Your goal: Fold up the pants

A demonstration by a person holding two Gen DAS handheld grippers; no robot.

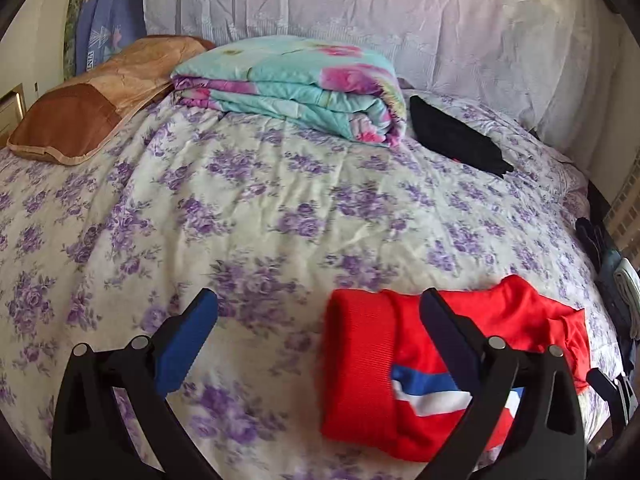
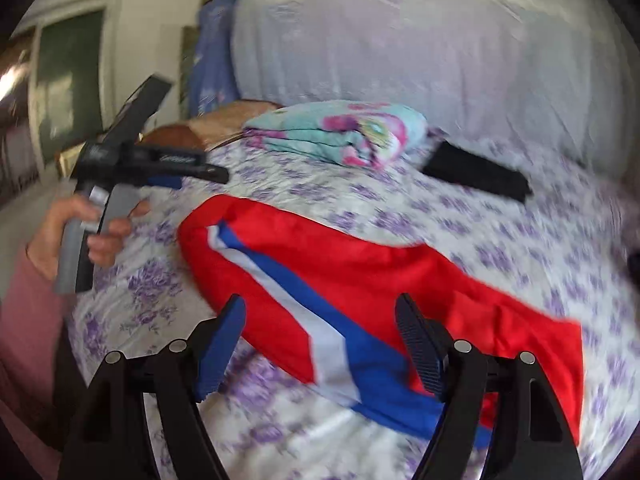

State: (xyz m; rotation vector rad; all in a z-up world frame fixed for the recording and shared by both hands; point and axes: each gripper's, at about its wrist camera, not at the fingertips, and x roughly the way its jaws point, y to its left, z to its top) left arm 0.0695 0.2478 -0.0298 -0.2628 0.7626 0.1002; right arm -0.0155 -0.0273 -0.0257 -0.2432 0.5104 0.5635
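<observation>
The red pants (image 1: 360, 364) with a blue and white stripe lie folded in a compact bundle on the floral bed sheet (image 1: 248, 208), near the front right. My left gripper (image 1: 320, 324) is open above the sheet, its right finger over the bundle and nothing between the jaws. In the right wrist view the pants (image 2: 360, 276) lie across the middle of the bed. My right gripper (image 2: 320, 332) is open just above them, empty. The left gripper (image 2: 192, 174) shows there at the left, held in a hand.
A folded turquoise floral quilt (image 1: 296, 88) and a brown pillow (image 1: 80, 108) lie at the head of the bed. A black folded garment (image 1: 452, 136) lies to the right of the quilt. More items hang at the bed's right edge (image 1: 612, 272).
</observation>
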